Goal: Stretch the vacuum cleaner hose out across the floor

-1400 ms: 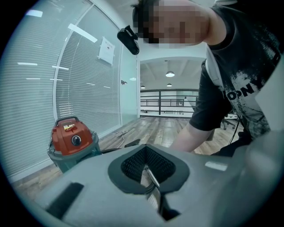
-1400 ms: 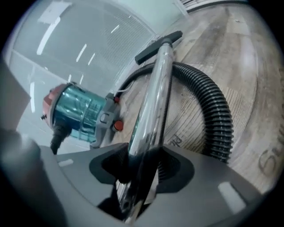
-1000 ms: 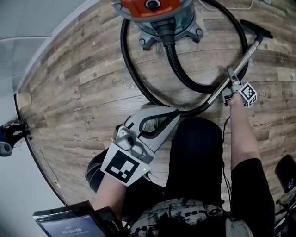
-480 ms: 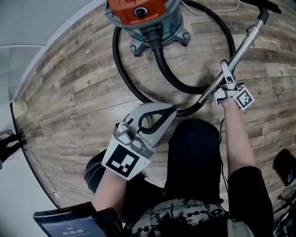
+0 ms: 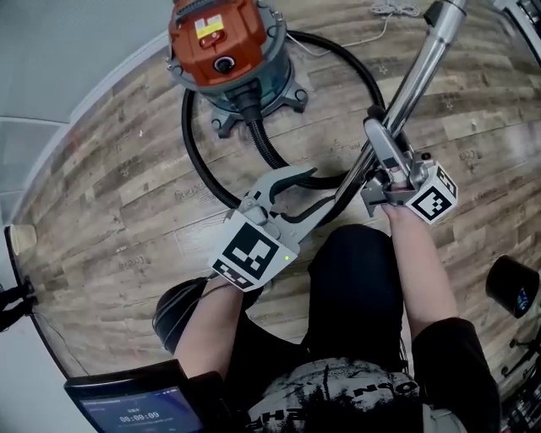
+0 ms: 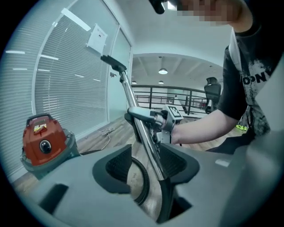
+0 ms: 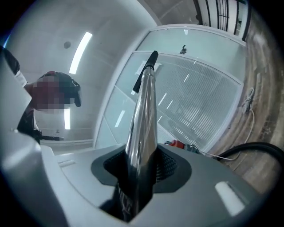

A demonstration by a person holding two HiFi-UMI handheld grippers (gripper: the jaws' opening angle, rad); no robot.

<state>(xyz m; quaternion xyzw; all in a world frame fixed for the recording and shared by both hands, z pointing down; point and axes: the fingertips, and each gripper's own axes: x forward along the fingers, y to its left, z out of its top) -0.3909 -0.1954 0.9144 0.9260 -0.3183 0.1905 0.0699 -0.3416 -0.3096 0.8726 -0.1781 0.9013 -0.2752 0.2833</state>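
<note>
An orange and teal vacuum cleaner [image 5: 221, 52] [image 6: 43, 141] stands on the wood floor, its black hose [image 5: 196, 161] [image 6: 144, 188] looping round it. My right gripper [image 5: 382, 166] [image 7: 140, 167] [image 6: 162, 122] is shut on the shiny metal wand [image 5: 420, 66] [image 7: 144, 111] [image 6: 133, 104], which it holds raised and slanting upward. My left gripper [image 5: 315, 191] [image 6: 146, 162] is lower down, where the wand meets the hose. Its jaws have just been opening and now stand wide, with the wand's lower end between them, close to the right pad and not pinched.
A white cable [image 5: 390, 9] [image 6: 105, 134] lies on the floor behind the vacuum. A glass wall with blinds [image 6: 66, 84] runs along the left. A tablet [image 5: 127, 408] is at the bottom left, a dark device [image 5: 512, 296] at the right, and an office chair [image 6: 213, 92] near a railing.
The right gripper has risen and tipped the wand up off the floor. The left gripper has moved in to the wand's lower end, and its jaws, shut before, are now apart.
</note>
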